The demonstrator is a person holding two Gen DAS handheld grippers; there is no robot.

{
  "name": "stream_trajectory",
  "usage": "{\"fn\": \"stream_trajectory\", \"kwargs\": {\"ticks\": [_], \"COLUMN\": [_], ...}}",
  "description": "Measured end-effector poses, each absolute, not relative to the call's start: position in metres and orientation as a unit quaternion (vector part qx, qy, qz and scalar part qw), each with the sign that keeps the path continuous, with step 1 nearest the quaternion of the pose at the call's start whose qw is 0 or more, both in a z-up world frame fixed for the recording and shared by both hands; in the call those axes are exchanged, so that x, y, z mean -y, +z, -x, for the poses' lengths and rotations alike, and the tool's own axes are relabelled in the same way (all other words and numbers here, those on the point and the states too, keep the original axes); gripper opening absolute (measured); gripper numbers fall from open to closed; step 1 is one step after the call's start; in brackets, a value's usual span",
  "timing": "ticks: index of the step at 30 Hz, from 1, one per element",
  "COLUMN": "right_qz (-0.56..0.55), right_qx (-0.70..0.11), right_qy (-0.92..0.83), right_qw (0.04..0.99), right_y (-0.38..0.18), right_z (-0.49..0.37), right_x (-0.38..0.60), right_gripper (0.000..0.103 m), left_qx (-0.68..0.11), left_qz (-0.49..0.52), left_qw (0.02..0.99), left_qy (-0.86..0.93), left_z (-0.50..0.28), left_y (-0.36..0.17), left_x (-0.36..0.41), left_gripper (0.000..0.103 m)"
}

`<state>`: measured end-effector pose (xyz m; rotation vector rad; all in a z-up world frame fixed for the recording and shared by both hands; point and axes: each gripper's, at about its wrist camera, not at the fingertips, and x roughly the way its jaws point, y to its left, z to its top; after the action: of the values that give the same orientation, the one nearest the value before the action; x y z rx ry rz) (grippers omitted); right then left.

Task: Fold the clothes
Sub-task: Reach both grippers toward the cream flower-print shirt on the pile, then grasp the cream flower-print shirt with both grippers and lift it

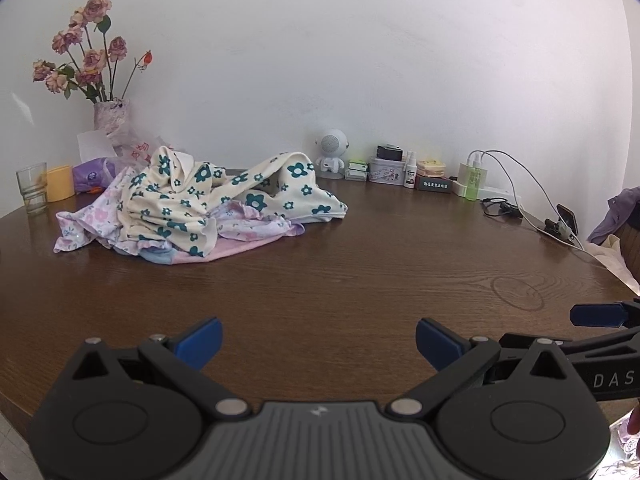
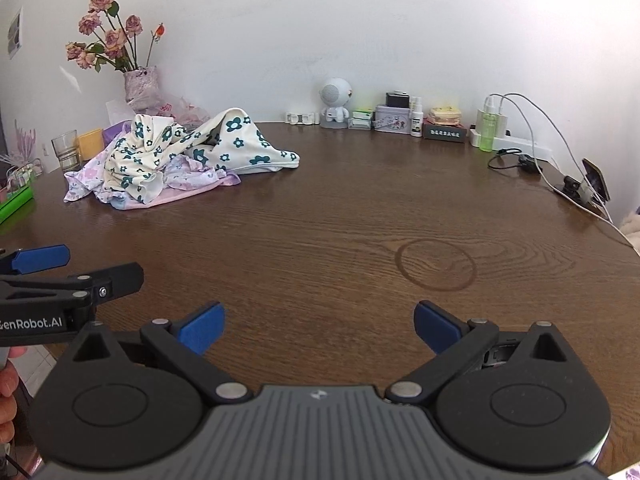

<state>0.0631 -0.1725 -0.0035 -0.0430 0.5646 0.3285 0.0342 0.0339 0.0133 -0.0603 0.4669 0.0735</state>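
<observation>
A crumpled heap of clothes lies at the far left of the brown wooden table (image 1: 340, 272). On top is a cream garment with dark teal flowers (image 1: 208, 196) (image 2: 200, 148). Under it lie a lilac floral piece (image 1: 80, 224) (image 2: 188, 174) and a pink one (image 1: 236, 248). My left gripper (image 1: 319, 342) is open over the near table edge, well short of the heap, holding nothing. My right gripper (image 2: 319, 326) is also open and empty, beside the left one. Each gripper shows at the edge of the other's view.
A vase of dried roses (image 1: 110, 114), a glass (image 1: 32, 192) and a yellow cup (image 1: 60, 182) stand behind the heap. Along the wall are a small white robot figure (image 2: 335, 104), tins, bottles, a power strip (image 2: 516, 146) with cables and a phone (image 2: 596, 180). A green tray (image 2: 14, 202) is at left.
</observation>
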Motion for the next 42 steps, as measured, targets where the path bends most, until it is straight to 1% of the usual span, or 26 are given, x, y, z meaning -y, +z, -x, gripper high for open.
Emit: {"fn": "stream_trajectory", "kwargs": {"ticks": [11, 16, 21, 24, 25, 26, 27, 28, 29, 30, 31, 32, 33, 34, 35, 37, 39, 42], "right_qz": [0.069, 0.106, 0.131, 0.143, 0.148, 0.152, 0.156, 0.157, 0.157, 0.156, 0.156, 0.154, 0.147, 0.139, 0.132, 0.124, 0.120, 0.103], "right_qx": [-0.287, -0.291, -0.300, -0.301, -0.301, -0.303, -0.305, -0.309, -0.311, -0.313, -0.315, -0.317, -0.319, -0.322, -0.324, -0.323, -0.314, -0.290], "right_qy": [0.247, 0.253, 0.236, 0.240, 0.242, 0.244, 0.247, 0.253, 0.264, 0.274, 0.284, 0.294, 0.302, 0.309, 0.309, 0.311, 0.307, 0.297], "right_qw": [0.923, 0.917, 0.915, 0.912, 0.910, 0.909, 0.906, 0.903, 0.900, 0.896, 0.892, 0.888, 0.886, 0.884, 0.885, 0.885, 0.891, 0.904], "right_y": [0.050, 0.063, 0.053, 0.045, 0.042, 0.038, 0.035, 0.031, 0.028, 0.026, 0.023, 0.021, 0.020, 0.020, 0.021, 0.026, 0.033, 0.053], "right_z": [-0.154, -0.215, -0.281, -0.312, -0.322, -0.329, -0.336, -0.342, -0.346, -0.350, -0.353, -0.356, -0.358, -0.359, -0.359, -0.358, -0.354, -0.346], "right_x": [0.116, 0.084, 0.049, 0.029, 0.022, 0.016, 0.011, 0.006, 0.003, 0.000, -0.003, -0.006, -0.006, -0.007, -0.006, -0.004, 0.002, 0.017], "right_gripper": [0.103, 0.103, 0.102, 0.098, 0.093, 0.089, 0.083, 0.080, 0.078, 0.071, 0.065, 0.042, 0.018, 0.007, 0.006, 0.004, 0.003, 0.002], "left_qx": [-0.215, -0.239, -0.285, -0.295, -0.296, -0.299, -0.303, -0.308, -0.313, -0.318, -0.321, -0.323, -0.323, -0.322, -0.322, -0.317, -0.308, -0.289], "left_qz": [-0.010, -0.015, -0.017, -0.030, -0.035, -0.041, -0.044, -0.045, -0.042, -0.037, -0.033, -0.030, -0.025, -0.020, -0.015, -0.017, -0.035, -0.052], "left_qw": [0.972, 0.964, 0.949, 0.942, 0.940, 0.938, 0.937, 0.935, 0.935, 0.934, 0.934, 0.935, 0.936, 0.938, 0.939, 0.941, 0.944, 0.949], "left_qy": [0.094, 0.114, 0.135, 0.157, 0.164, 0.170, 0.171, 0.169, 0.164, 0.157, 0.151, 0.146, 0.138, 0.129, 0.123, 0.116, 0.112, 0.111], "left_z": [-0.098, -0.142, -0.190, -0.211, -0.217, -0.223, -0.228, -0.232, -0.235, -0.238, -0.240, -0.241, -0.241, -0.240, -0.239, -0.237, -0.234, -0.227], "left_y": [0.053, 0.055, 0.039, 0.028, 0.025, 0.022, 0.017, 0.015, 0.013, 0.010, 0.009, 0.009, 0.010, 0.012, 0.015, 0.021, 0.028, 0.044], "left_x": [-0.087, -0.117, -0.139, -0.149, -0.152, -0.154, -0.157, -0.159, -0.162, -0.164, -0.166, -0.168, -0.170, -0.172, -0.173, -0.173, -0.169, -0.163], "left_gripper": [0.103, 0.103, 0.103, 0.103, 0.102, 0.101, 0.098, 0.092, 0.089, 0.078, 0.063, 0.055, 0.042, 0.032, 0.027, 0.010, 0.006, 0.004]}}
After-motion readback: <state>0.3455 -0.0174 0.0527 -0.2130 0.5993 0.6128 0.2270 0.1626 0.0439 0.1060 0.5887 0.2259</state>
